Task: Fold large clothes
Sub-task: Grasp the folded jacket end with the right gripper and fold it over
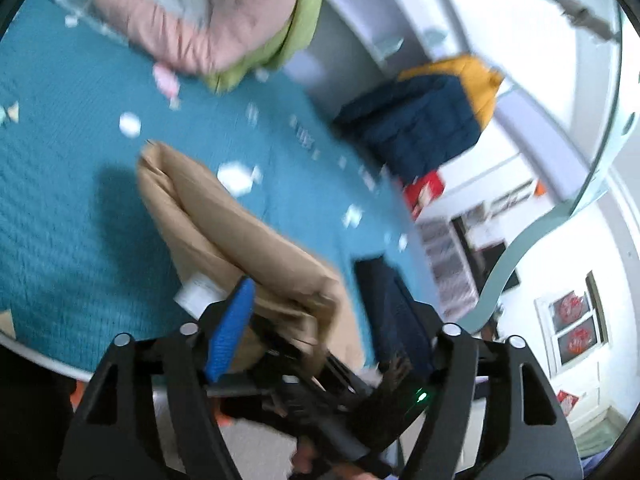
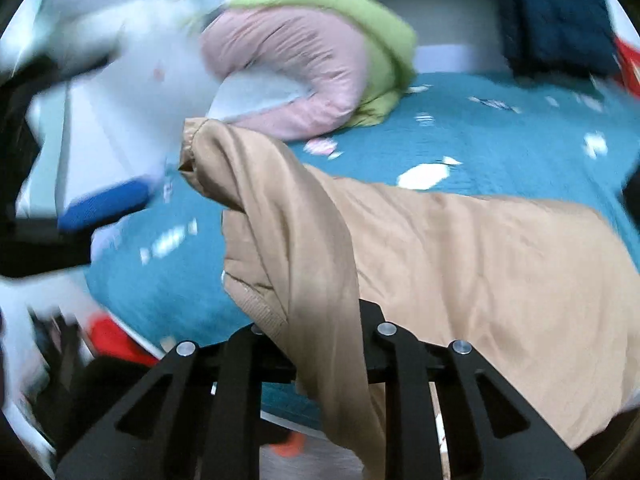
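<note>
A tan jacket lies on the teal bedspread. My right gripper is shut on a fold of the jacket, which drapes over and hides its fingertips. In the left wrist view the same tan jacket hangs in a bunched strip with a white label. My left gripper has one blue-padded finger against the cloth; the other finger is hidden behind the fabric. The left gripper also shows blurred at the left of the right wrist view.
A pile of pink and green padded clothes sits at the far side of the bed; it also shows in the right wrist view. A navy and yellow jacket lies off the bed. A dark garment lies at the bed's edge.
</note>
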Motion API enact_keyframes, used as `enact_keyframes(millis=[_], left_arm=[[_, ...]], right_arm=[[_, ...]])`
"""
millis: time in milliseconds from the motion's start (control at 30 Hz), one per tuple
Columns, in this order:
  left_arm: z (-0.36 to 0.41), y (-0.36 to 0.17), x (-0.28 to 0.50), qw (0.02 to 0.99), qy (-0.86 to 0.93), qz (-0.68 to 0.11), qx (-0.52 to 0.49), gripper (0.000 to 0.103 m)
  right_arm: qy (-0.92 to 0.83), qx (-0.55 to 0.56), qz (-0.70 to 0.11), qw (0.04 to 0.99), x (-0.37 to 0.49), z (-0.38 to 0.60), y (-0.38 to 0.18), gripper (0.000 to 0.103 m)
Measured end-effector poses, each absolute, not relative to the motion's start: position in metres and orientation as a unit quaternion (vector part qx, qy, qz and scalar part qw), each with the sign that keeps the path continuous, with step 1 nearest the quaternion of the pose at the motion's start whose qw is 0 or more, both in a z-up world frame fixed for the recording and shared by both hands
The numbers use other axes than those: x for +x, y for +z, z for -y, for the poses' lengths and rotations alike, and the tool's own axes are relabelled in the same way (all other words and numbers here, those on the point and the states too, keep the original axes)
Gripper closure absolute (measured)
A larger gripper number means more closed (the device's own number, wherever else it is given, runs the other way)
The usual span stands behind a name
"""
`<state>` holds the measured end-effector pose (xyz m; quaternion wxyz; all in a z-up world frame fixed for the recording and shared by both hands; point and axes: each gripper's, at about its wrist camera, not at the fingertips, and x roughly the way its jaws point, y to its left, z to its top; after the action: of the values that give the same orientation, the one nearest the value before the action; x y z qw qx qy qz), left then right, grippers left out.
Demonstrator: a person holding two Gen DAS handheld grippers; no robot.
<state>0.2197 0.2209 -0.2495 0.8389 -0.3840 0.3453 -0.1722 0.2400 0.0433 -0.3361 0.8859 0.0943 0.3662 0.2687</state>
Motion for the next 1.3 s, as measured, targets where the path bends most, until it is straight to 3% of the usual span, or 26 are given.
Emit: enact_keyframes(millis=[167, 400, 633, 833, 967, 1133, 1167, 1300], left_arm=[[-0.213, -0.269, 0.237, 0.851, -0.078, -0.413, -0.314, 0.027], [-0.124, -0.327, 0.284, 0.818, -0.128, -0.501, -0.254, 0.027], [-0.043, -0.356, 0.318, 0.805, -0.180, -0.533, -0.188, 0.027], [0.003, -0.369, 0.332, 0.790, -0.200, -0.558, -0.157, 0.027], [0.018, -0.376, 0.339, 0.788, -0.196, -0.568, -0.139, 0.027], [0.030, -0.383, 0.348, 0.787, -0.192, -0.573, -0.128, 0.022], [0.034, -0.383, 0.351, 0.787, -0.191, -0.573, -0.124, 0.022], [0.040, -0.379, 0.350, 0.791, -0.191, -0.571, -0.109, 0.022]], right_arm=[[0.224, 0.205, -0.362, 0.881, 0.252, 0.027, -0.321, 0.086], [0.141, 0.300, -0.355, 0.874, 0.246, 0.121, -0.327, 0.086], [0.071, 0.393, -0.369, 0.839, 0.233, 0.185, -0.358, 0.083], [0.016, 0.411, -0.407, 0.816, 0.225, 0.223, -0.378, 0.069], [-0.015, 0.367, -0.413, 0.833, 0.217, 0.237, -0.364, 0.044], [-0.019, 0.323, -0.407, 0.854, 0.217, 0.259, -0.347, 0.030], [-0.010, 0.320, -0.416, 0.851, 0.223, 0.260, -0.349, 0.024], [0.008, 0.309, -0.483, 0.819, 0.249, 0.253, -0.376, 0.021]])
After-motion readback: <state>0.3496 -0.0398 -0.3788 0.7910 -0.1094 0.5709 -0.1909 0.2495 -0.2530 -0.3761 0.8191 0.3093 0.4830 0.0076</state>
